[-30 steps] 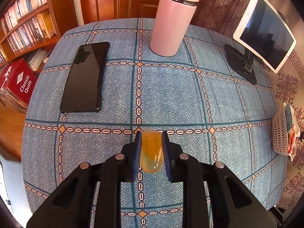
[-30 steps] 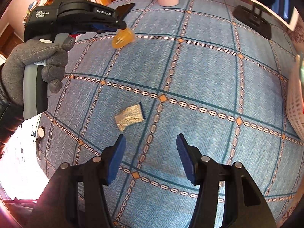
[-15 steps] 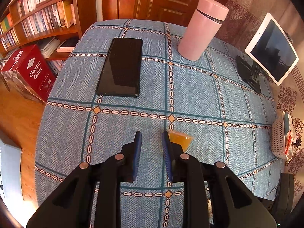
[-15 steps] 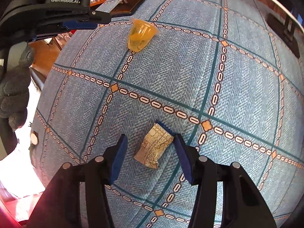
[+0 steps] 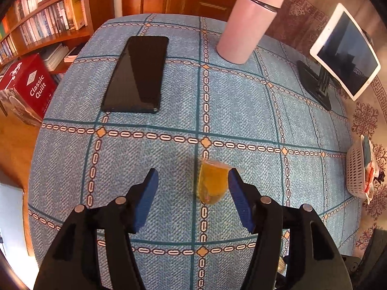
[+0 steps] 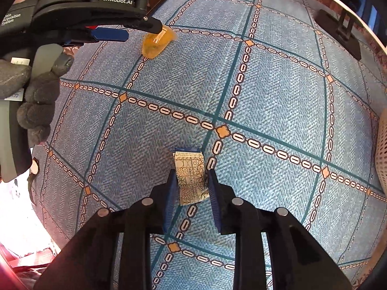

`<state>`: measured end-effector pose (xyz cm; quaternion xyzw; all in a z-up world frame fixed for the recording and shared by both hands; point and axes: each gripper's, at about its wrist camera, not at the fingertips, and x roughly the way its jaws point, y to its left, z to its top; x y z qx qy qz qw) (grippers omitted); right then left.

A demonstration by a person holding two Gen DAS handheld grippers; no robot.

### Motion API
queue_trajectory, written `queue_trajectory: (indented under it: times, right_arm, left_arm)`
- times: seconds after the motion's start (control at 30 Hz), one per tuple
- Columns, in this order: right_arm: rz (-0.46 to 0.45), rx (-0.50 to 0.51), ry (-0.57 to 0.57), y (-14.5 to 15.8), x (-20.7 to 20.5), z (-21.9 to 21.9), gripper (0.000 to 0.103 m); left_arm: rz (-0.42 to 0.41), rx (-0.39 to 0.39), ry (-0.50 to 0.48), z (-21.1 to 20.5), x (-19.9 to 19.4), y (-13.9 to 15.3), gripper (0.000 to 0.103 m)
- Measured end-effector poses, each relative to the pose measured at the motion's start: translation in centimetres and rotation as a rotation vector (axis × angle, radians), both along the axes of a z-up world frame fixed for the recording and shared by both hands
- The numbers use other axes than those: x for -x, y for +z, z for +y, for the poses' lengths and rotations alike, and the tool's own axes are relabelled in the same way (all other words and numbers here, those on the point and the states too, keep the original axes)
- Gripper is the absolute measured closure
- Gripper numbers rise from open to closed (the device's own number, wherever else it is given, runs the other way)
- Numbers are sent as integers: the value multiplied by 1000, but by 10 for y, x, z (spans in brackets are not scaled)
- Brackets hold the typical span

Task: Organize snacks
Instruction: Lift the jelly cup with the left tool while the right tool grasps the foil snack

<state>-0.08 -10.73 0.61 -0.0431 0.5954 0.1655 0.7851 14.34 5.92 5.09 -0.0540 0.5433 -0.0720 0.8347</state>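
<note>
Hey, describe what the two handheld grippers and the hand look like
Both grippers, left gripper and right gripper, have black plastic bodies, silver rivets and blue ribbed fingers. The left's body reads "GenRobot.AI" in white, with a grey handle. A grey knit glove covers the hand.

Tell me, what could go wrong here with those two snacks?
The jelly cup lies on its side between the open left gripper, near its right finger; closing could nudge or roll it. The right gripper pinches the wrapped candy only by its near part, so the candy might slip when lifted.
</note>
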Motion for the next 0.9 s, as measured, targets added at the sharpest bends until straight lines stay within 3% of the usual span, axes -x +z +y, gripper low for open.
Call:
queue_trajectory:
  times: [0.23,0.43,0.57,0.9]
  right_arm:
    - [2,-25,-14,4,7,-19,77]
    - [5,-42,-25,4,7,-23,77]
    - [1,-56,-29,10,6,-33,77]
    - [9,-147,-98,33,5,-76,77]
  left_arm:
    - [28,-30,-81,-31,-12,-15,42]
    - [69,-39,-66,-37,-18,-26,42]
    - [57,-33,-62,-41,-21,-24,61]
    - [-4,19,-58,-37,-8,2,61]
